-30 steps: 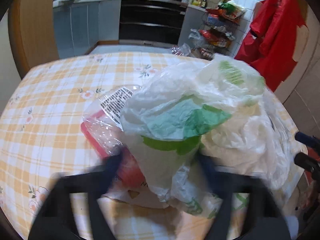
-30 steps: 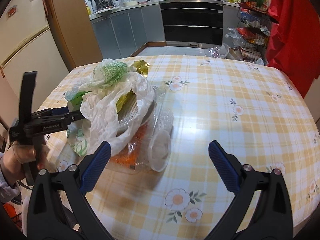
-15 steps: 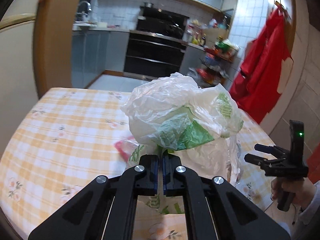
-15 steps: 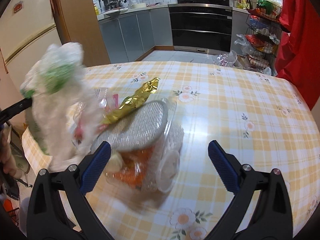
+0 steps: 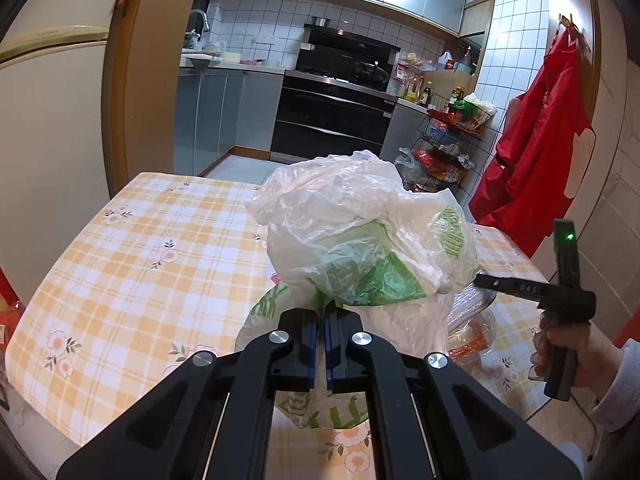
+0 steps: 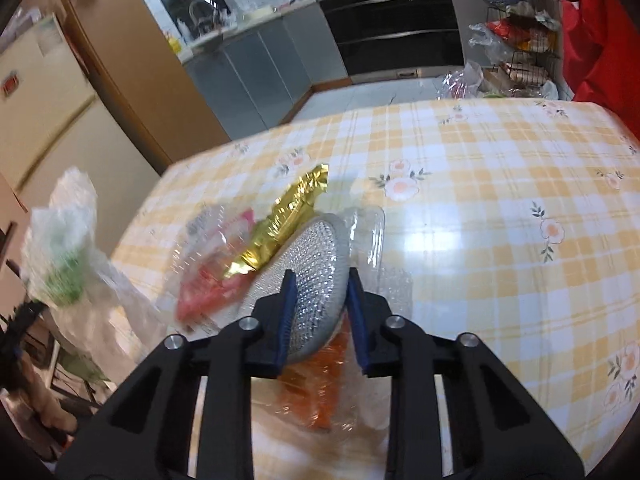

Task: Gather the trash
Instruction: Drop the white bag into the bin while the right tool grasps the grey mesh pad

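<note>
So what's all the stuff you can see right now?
plastic bag: one, white and green, pinched in the left tool, off the table
silver lid: one, silvery and dotted, between the right tool's fingers
gold wrapper: one, gold, lying on the trash pile
clear plastic tray: one, see-through, beside the lid
red wrapper: one, red, in clear plastic, left of the lid
table: one, yellow checked cloth with flowers
oven: one, black, in the kitchen behind
red cloth: hanging on the right wall
left tool: black, blue pads, shut
right tool: black, blue pads, closing on the lid
</note>
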A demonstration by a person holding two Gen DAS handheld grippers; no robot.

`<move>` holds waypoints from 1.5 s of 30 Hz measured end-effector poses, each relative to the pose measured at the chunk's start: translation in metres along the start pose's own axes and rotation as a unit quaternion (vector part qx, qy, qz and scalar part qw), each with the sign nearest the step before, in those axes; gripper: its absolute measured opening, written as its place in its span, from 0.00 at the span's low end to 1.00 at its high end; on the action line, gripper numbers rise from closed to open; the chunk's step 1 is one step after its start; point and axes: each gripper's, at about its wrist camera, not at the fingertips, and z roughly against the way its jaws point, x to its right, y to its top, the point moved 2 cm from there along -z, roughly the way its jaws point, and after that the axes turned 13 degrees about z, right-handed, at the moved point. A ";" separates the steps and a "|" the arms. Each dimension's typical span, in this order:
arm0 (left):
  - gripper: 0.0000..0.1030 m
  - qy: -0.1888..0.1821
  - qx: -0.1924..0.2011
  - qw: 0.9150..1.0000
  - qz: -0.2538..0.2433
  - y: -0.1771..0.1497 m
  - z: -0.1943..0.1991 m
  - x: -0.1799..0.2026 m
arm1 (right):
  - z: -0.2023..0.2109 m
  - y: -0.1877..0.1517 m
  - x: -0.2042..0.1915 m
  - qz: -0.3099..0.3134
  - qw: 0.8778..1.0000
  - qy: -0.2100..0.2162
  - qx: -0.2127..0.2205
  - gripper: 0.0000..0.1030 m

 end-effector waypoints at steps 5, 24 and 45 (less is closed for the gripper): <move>0.03 -0.003 0.007 1.000 0.006 -0.010 0.017 0.004 | 0.037 0.007 -0.010 0.007 0.999 -0.004 0.045 0.22; 0.03 -0.037 0.016 0.999 -0.025 -0.036 0.101 0.058 | 0.210 -0.014 -0.060 0.101 0.980 -0.064 0.156 0.21; 0.03 -0.069 -0.148 0.981 -0.104 -0.188 0.106 0.102 | 0.287 -0.130 -0.069 0.084 0.981 -0.072 0.158 0.20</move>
